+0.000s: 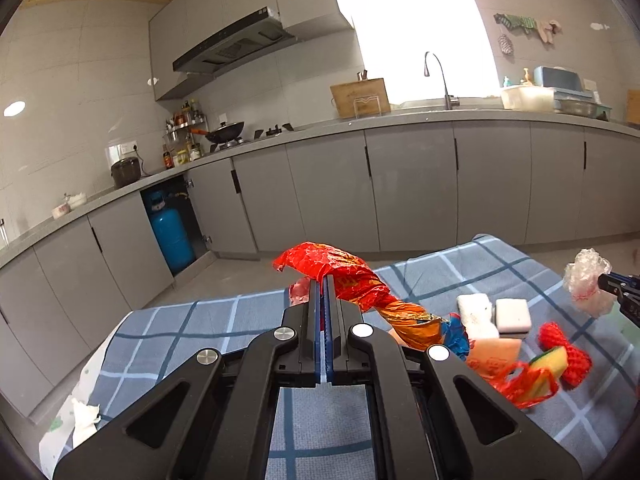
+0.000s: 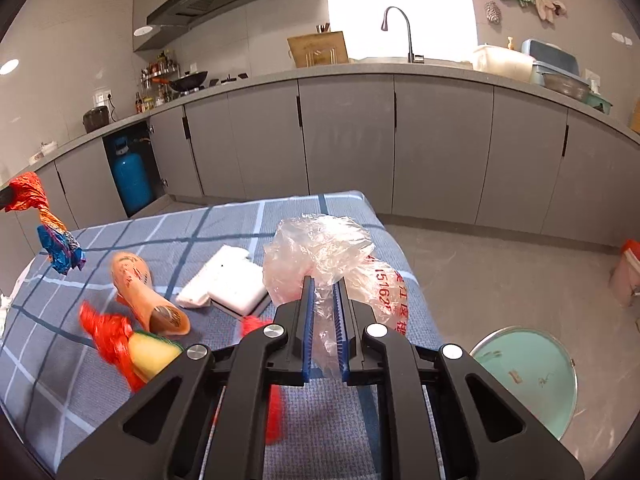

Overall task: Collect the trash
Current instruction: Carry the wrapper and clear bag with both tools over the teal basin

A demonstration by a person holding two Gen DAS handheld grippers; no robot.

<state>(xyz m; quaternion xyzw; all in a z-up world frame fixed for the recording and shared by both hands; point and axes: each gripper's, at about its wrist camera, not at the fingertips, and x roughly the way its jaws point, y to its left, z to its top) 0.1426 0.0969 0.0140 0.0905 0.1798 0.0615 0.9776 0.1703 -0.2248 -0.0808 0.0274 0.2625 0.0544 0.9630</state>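
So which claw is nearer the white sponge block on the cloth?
Right. The right claw, shut on a clear plastic bag, is just beside the white sponge block; the left claw holds a red wrapper farther off.

Each black claw (image 1: 324, 280) (image 2: 325, 284) has blue ribbed pads and round silver screws.

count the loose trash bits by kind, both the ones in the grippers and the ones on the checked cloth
plastic bags/wrappers: 2 (red wrapper, clear bag)
white sponge blocks: 2 ()
orange tube: 1
red net with yellow sponge: 1
total: 6
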